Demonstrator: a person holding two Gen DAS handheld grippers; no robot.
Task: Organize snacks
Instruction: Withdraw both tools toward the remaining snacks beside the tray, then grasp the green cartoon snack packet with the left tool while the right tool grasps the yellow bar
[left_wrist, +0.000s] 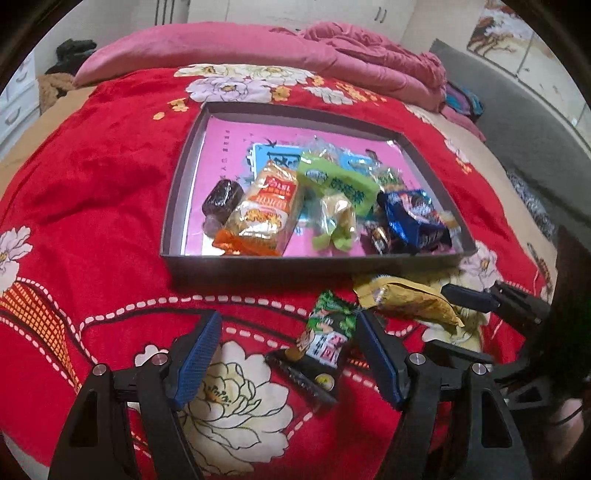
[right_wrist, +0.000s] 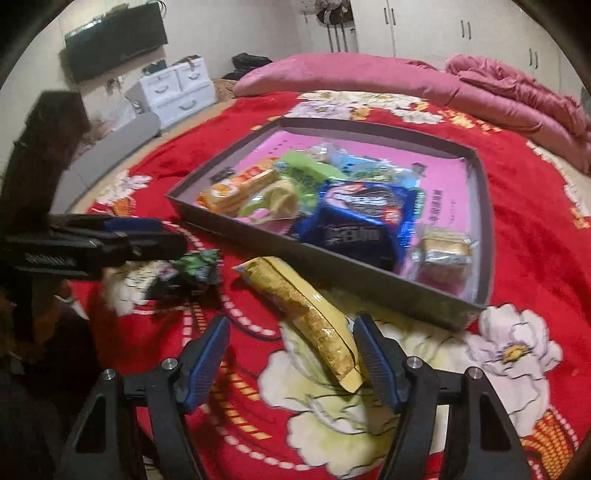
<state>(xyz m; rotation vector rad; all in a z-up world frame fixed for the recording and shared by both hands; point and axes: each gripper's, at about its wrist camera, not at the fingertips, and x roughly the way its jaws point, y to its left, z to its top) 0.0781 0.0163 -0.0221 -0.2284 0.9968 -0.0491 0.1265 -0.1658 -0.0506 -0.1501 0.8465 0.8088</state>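
Observation:
A grey box (left_wrist: 310, 264) (right_wrist: 369, 284) with a pink floor holds several wrapped snacks on the red floral bedspread. In front of it lie a green-and-black snack packet (left_wrist: 325, 343) (right_wrist: 192, 271) and a yellow snack packet (left_wrist: 410, 301) (right_wrist: 314, 317). My left gripper (left_wrist: 286, 325) is open, the green packet lying between its fingers against the right finger. My right gripper (right_wrist: 290, 328) is open around the yellow packet's near end. It shows at the right of the left wrist view (left_wrist: 480, 299). The left gripper shows at the left of the right wrist view (right_wrist: 147, 236).
Pink pillow (left_wrist: 192, 48) and a crumpled pink quilt (left_wrist: 376, 62) lie at the far side of the bed. White drawers (right_wrist: 173, 88) and a dark TV (right_wrist: 114, 46) stand beyond the bed. A grey padded bed rim (left_wrist: 517, 122) runs on the right.

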